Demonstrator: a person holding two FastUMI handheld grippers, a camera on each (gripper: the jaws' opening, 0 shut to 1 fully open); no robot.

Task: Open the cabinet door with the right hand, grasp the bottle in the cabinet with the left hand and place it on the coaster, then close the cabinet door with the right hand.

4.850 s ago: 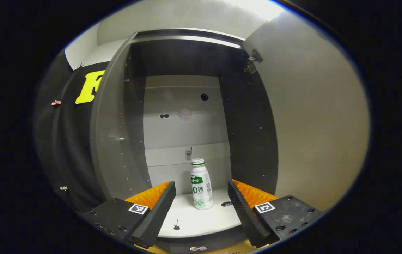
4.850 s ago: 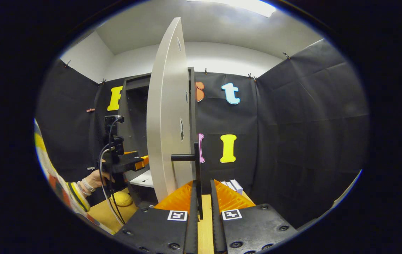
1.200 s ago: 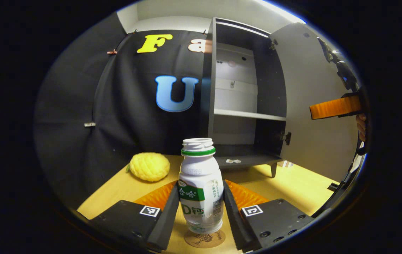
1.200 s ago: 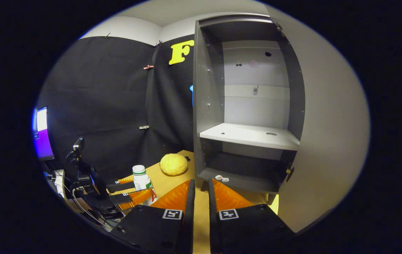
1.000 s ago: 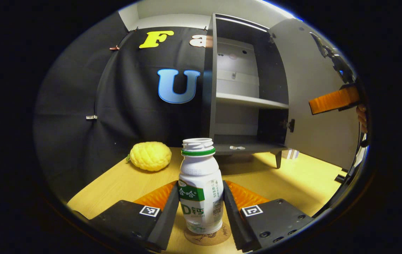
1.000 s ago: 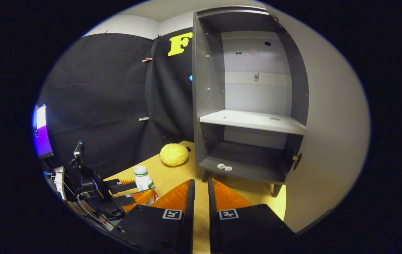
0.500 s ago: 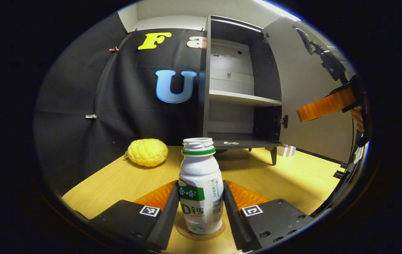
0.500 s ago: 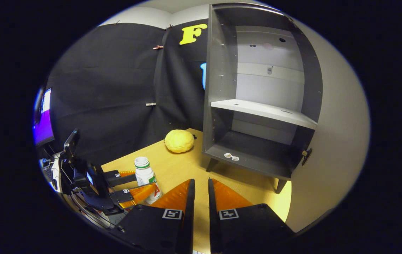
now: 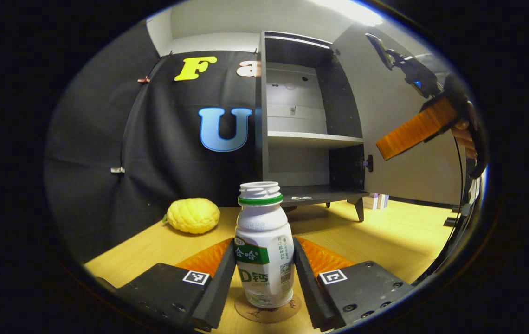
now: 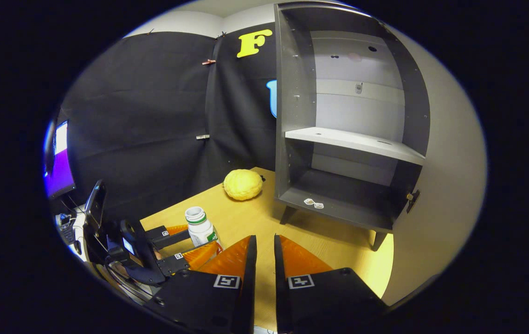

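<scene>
Left hand-held gripper pinches the bottle upright on the coaster on the desk, cabinet ahead with door open; right hand-held gripper pressed nearly together, holding nothing.

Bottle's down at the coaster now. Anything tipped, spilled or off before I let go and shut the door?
Nothing spilled or tipped. The bottle stands upright on the coaster, though it has no cap, so release gently. The left gripper is shut on it. The cabinet door hangs wide open, as expected at this step.
</scene>
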